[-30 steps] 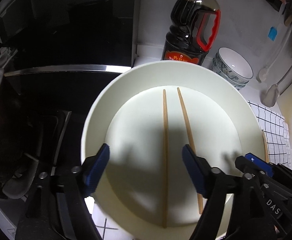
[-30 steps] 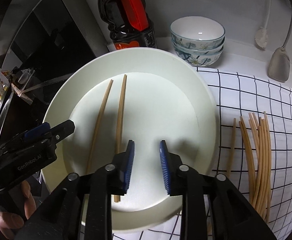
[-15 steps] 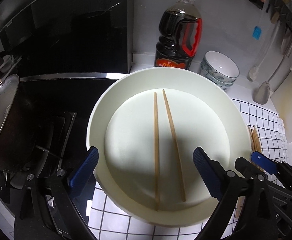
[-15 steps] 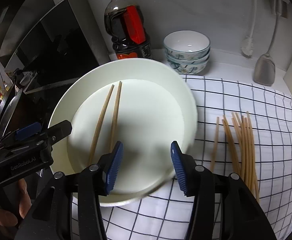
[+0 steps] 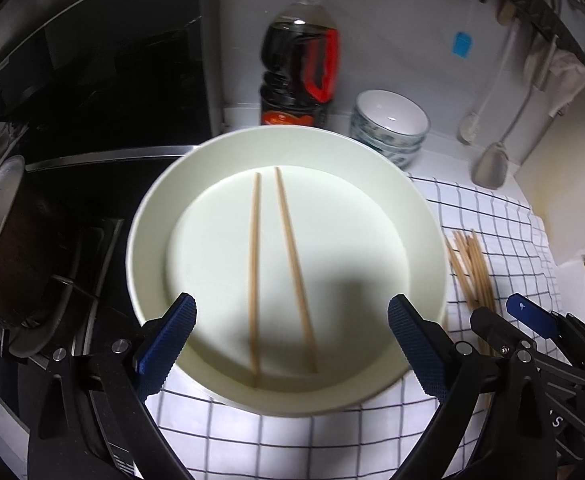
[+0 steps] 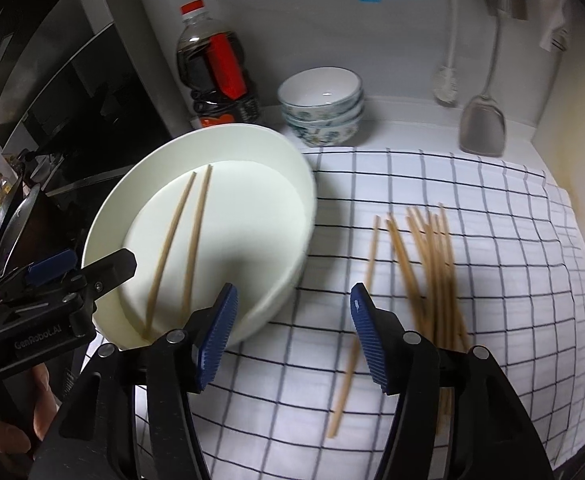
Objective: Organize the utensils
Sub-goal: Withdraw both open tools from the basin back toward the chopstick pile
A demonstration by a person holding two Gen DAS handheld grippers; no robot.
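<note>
Since a second ago, both tongs have been drawn back and up from the white plate [image 5: 148, 240], so more of the checked cloth [image 6: 472, 208] is seen. The left tongs [image 5: 292, 344] are spread fully wide and hold nothing, poised over the plate's near rim. The right tongs [image 6: 294, 338] are opening, with only cloth seen between the jaws. Two chopsticks [image 5: 278, 264] are laid side by side in the plate, which is set on the cloth's left edge by the stove. A loose bundle of chopsticks [image 6: 432, 264] is spread on the cloth to the plate's right, one stick [image 6: 356, 328] lying apart. A sauce bottle [image 5: 300, 60] and stacked bowls [image 5: 390, 124] are placed against the wall.
</note>
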